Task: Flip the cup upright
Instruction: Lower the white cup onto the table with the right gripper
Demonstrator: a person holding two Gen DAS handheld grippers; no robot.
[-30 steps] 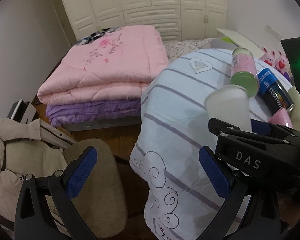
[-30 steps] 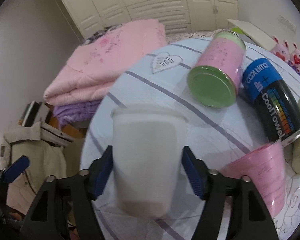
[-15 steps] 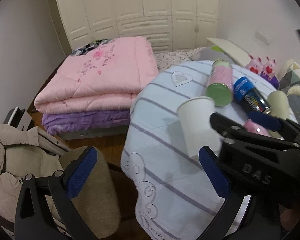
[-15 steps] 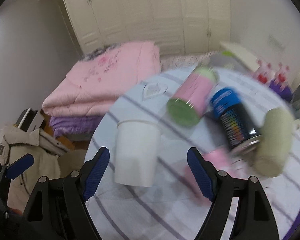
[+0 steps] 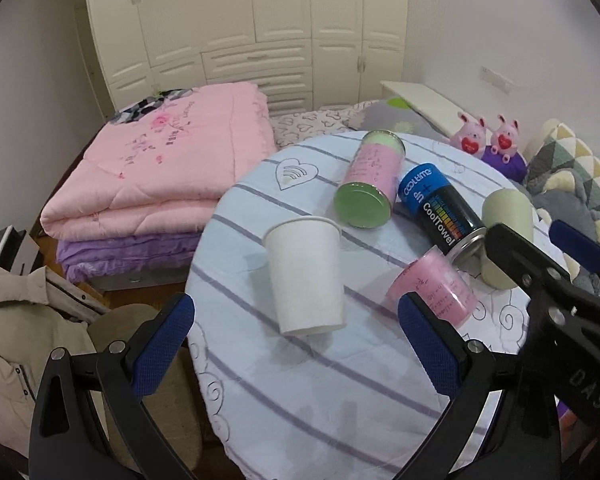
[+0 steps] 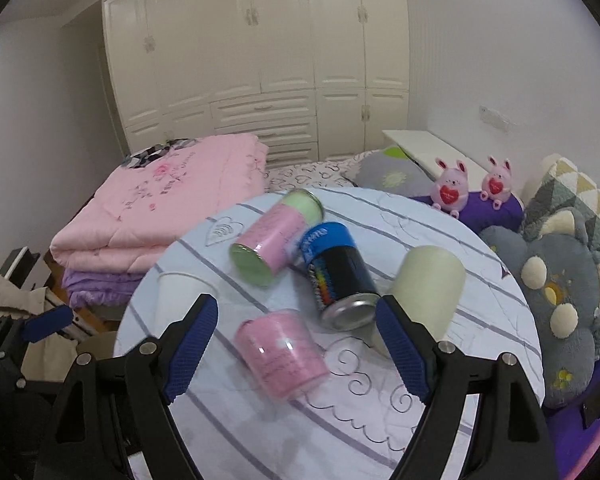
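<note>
White paper cup point(image 5: 304, 276), mouth up, on the round cloth-covered surface point(image 5: 300, 400)

Cup stands free near the surface's left edge, touched by neither tool; left gripper point(image 5: 296, 348) hangs before it, fingers point(image 5: 168, 344) spread wide and empty; right gripper point(image 6: 296, 350) likewise wide open, holding nothing, over a pink cup point(image 6: 280, 354) lying on its side; behind lie a pink-and-green can point(image 5: 369, 184), a blue-and-black can point(image 5: 439, 208) and a pale green cup point(image 6: 423, 292), all tipped over; folded pink quilt point(image 5: 160, 168) on the bed beyond.
</note>
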